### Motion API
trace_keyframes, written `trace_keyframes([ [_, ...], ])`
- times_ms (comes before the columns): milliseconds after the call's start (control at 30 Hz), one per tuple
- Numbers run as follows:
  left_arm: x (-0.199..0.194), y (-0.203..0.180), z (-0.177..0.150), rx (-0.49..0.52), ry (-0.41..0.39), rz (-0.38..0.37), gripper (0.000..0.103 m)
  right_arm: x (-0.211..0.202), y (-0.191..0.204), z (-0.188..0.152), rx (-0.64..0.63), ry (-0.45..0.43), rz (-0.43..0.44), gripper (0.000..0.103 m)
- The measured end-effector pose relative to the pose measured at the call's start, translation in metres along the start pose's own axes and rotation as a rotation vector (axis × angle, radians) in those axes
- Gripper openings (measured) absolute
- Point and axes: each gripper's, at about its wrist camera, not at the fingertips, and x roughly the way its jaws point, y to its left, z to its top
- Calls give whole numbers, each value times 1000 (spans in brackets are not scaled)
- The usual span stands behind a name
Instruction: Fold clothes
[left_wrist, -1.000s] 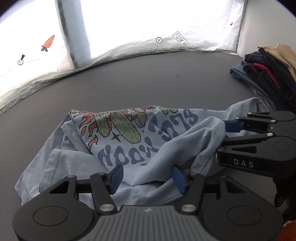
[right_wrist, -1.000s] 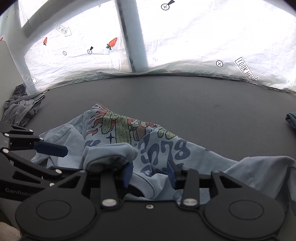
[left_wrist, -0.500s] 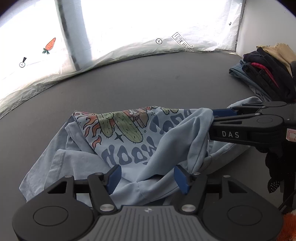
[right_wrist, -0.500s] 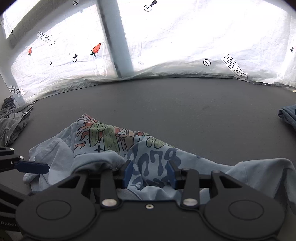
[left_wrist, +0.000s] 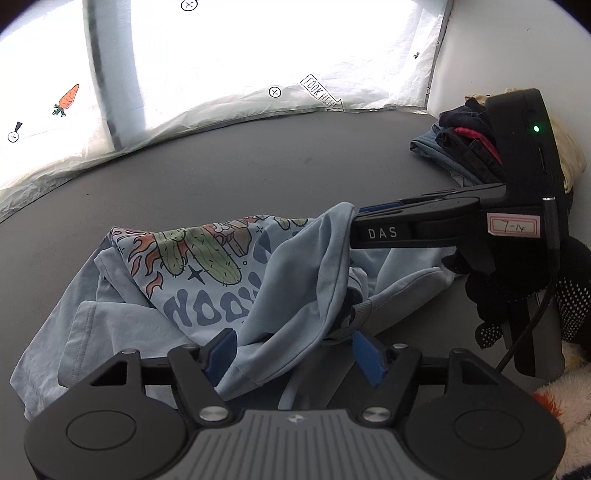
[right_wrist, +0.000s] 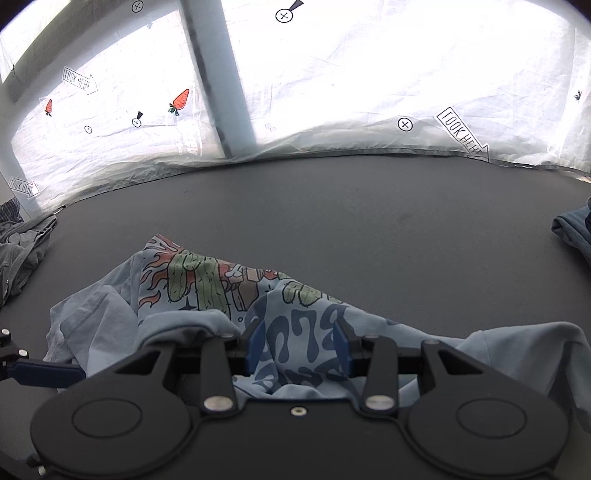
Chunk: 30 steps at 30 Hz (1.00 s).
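Shirt (left_wrist: 229, 295), light blue with a cactus picture, lies crumpled on the dark tabletop (left_wrist: 258, 170), not folded yet. The right gripper (right_wrist: 297, 345) has its fingers partly spread with shirt cloth between them; a flap hangs from its tip as if lifted, but I cannot tell if the pads pinch it. The left gripper (left_wrist: 291, 354) is opening its fingers, with a cloth edge lying loose between them, probably letting go. A pile of other clothes (left_wrist: 465, 147) waits at the far corner, and a white curtain (right_wrist: 369, 74) hangs behind.

Bare dark table (right_wrist: 369, 221) lies open beyond the crumpled blue shirt (right_wrist: 295, 332); clothes piles (left_wrist: 465, 147) block the right corner.
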Motion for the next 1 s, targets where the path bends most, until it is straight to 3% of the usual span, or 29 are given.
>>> trace_keyframes([
  [300, 14, -10, 9, 61, -12, 54, 70, 0, -3, -3, 19, 4, 4, 41],
  [667, 32, -17, 16, 102, -18, 48, 68, 2, -4, -3, 24, 9, 8, 41],
  [1000, 41, -11, 18, 72, -32, 59, 32, 4, -9, -5, 38, 11, 2, 41],
])
